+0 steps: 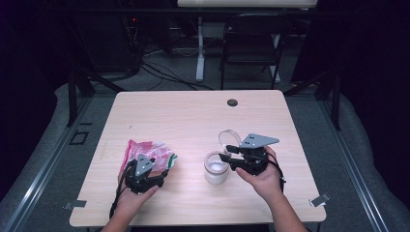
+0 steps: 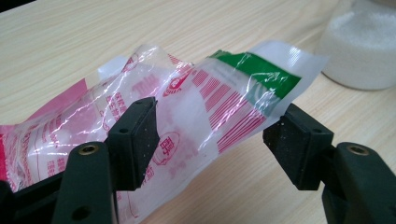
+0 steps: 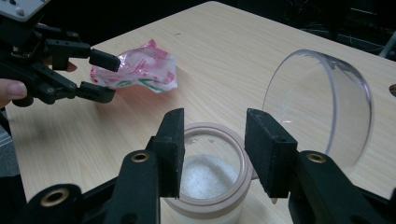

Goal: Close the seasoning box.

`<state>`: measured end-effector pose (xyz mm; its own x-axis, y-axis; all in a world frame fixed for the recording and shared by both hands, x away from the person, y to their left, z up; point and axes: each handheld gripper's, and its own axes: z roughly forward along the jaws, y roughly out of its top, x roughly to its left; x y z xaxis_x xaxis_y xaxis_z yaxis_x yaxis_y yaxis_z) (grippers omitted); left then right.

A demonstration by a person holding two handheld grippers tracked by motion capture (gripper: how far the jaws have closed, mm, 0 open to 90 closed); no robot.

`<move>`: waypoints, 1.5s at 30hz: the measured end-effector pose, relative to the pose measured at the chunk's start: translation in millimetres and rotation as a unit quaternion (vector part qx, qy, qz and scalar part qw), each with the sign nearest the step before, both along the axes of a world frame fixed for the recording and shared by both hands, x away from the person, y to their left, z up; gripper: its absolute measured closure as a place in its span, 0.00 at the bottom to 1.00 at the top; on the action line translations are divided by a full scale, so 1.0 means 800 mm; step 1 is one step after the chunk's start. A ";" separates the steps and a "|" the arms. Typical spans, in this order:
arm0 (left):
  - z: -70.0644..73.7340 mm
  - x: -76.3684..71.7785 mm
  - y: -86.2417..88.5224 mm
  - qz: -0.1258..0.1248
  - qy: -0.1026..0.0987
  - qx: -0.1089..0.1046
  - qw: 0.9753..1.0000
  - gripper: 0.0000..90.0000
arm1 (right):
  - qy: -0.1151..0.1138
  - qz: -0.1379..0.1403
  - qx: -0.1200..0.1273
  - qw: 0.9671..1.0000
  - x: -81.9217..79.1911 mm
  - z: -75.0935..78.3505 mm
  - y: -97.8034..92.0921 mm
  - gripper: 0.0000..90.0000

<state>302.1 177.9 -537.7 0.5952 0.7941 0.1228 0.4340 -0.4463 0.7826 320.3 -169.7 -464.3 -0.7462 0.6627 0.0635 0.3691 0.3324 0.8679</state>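
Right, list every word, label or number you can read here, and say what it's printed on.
Plastic bag: red printed characters, a round red seal and barcode-like stripes beside a green band, all too blurred and crumpled to read.
Jar and its clear lid: no text.
Left gripper, right gripper: no text.

High view: table [image 1: 193,121] seen from above, facing 12 o'clock.
Left gripper view: bag [image 2: 201,102] seen close.
Right gripper view: jar [image 3: 208,172] close; bag [image 3: 140,70] shared at 10 o'clock.
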 end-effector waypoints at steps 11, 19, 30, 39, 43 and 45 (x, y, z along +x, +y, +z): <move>0.022 0.000 -0.030 -0.032 0.000 -0.021 0.999 0.40 | -0.002 -0.006 0.006 1.000 -0.001 0.005 -0.008 0.66; 0.041 0.004 -0.040 -0.031 -0.007 -0.035 0.999 0.41 | -0.001 -0.011 0.007 1.000 0.000 0.007 -0.012 0.67; 0.043 0.015 -0.026 -0.009 -0.007 -0.038 0.999 0.42 | 0.000 -0.014 0.011 1.000 0.001 0.009 -0.017 0.68; 0.044 0.017 -0.008 0.021 -0.005 -0.046 0.999 0.45 | 0.001 -0.018 0.018 1.000 0.000 0.013 -0.025 0.72; 0.042 0.017 -0.003 0.028 -0.005 -0.052 0.998 0.45 | 0.001 -0.023 0.019 1.000 0.001 0.014 -0.030 0.73; 0.042 0.017 -0.001 0.029 -0.006 -0.053 0.998 0.45 | 0.000 -0.025 0.019 1.000 0.001 0.015 -0.033 0.73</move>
<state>315.4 177.1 -504.1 0.5465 0.8363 0.0431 0.4474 -0.3351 0.8292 321.4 -195.9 -452.2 -0.7119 0.6965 0.0899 0.3853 0.2803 0.8792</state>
